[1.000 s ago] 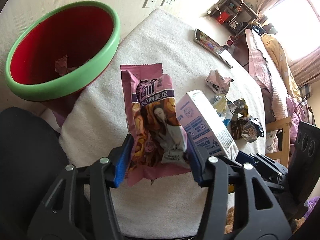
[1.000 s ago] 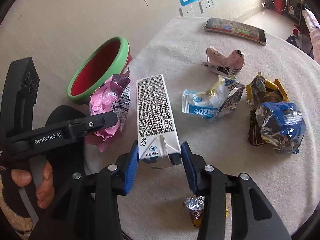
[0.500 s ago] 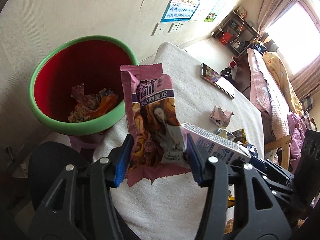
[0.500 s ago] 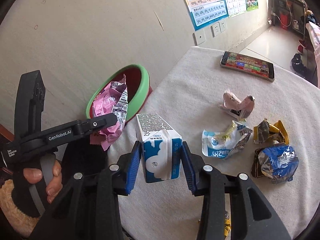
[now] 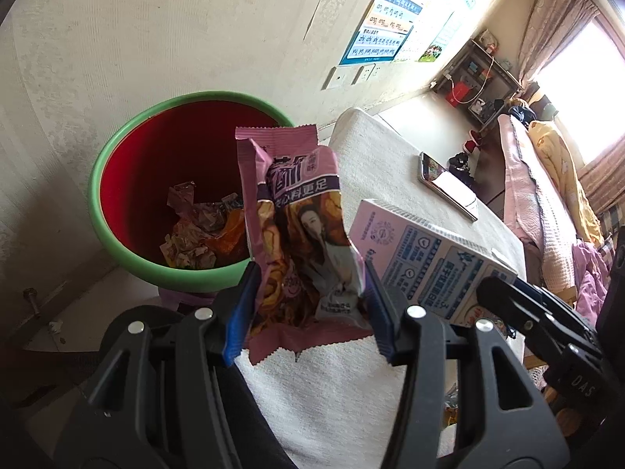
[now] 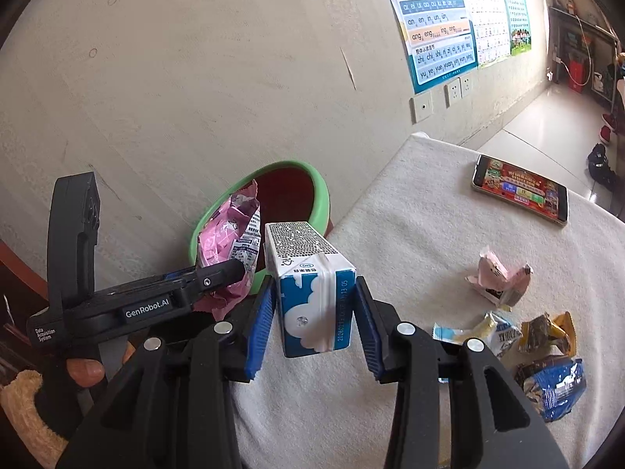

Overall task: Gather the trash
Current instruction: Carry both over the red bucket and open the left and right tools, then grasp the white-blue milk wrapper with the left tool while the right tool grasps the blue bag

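My left gripper is shut on a pink snack wrapper, held upright in the air just right of the red bin with a green rim. Crumpled wrappers lie at the bin's bottom. My right gripper is shut on a blue and white milk carton, lifted above the table's left edge. In the right wrist view the left gripper with the pink wrapper hangs in front of the bin. The carton also shows in the left wrist view.
The white cloth-covered table holds a phone, a crumpled pink carton and several wrappers at the right. A wall with posters stands behind the bin. A hand holds the left gripper.
Both grippers rose from the table with their loads and swung toward the bin. The bin's inside has come into fuller view and the carton has tipped end-on.
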`<state>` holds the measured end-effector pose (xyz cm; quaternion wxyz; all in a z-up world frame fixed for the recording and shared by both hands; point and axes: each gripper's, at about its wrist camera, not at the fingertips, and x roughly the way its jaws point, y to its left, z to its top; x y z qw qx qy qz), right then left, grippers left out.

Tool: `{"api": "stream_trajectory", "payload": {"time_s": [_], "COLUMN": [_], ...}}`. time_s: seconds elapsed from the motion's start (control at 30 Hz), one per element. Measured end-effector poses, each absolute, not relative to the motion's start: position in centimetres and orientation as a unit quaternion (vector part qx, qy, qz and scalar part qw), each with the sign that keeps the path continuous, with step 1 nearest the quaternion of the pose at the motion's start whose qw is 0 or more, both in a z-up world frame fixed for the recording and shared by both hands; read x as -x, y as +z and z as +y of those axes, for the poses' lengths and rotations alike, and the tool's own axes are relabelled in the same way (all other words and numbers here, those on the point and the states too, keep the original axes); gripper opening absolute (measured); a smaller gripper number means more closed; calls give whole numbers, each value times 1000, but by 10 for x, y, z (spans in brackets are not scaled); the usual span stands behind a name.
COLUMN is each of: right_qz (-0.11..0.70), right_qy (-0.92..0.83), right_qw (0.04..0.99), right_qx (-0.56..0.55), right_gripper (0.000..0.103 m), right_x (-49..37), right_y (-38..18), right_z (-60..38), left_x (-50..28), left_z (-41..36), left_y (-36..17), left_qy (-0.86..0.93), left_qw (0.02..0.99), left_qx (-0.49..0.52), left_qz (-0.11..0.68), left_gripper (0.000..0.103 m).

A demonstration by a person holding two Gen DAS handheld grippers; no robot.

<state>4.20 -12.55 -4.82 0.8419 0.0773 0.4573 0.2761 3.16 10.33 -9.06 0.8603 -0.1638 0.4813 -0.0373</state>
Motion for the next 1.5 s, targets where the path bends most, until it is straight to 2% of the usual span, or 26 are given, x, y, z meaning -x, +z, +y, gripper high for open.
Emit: {"api": "stream_trajectory", "payload": {"time_s": [0.63, 0.7, 0.77, 0.9, 1.1, 1.33, 1.47, 1.5], "right_qz": [480, 479, 475, 470, 469, 475, 503, 510], "right_qy": [294, 293, 295, 294, 272, 142, 47, 29], "right_qw": [825, 826, 827, 830, 838, 867, 857, 851], "right_qx": [-52, -55, -63, -64, -67, -42, -97, -119], "right_gripper": [40, 42, 52, 53, 53, 60, 63, 64], "right_x": [-96, -98, -97, -92, -76, -54, -38, -33], "right_y": [-66, -65, -61, -57, -55, -60, -82, -89], "right_z": [-42, -38, -39, -48, -90, -203, -280, -296], "left_x": [-62, -63, -62, -58, -48, -49, -54, -56], "left_z": [165, 171, 176, 179, 172, 129, 87, 71], "left_y": [-104, -105, -106, -106, -105, -104, -109, -110], "left_qy": [31, 43, 50, 54, 44, -7, -65, -85], "left_qw": [842, 841, 842, 843, 846, 850, 846, 844], "left_qx": [174, 181, 187, 194, 201, 172, 143, 134], "left_qz": [510, 508, 504, 498, 491, 497, 509, 512], "left_gripper": [51, 54, 61, 62, 62, 62, 62, 65]}}
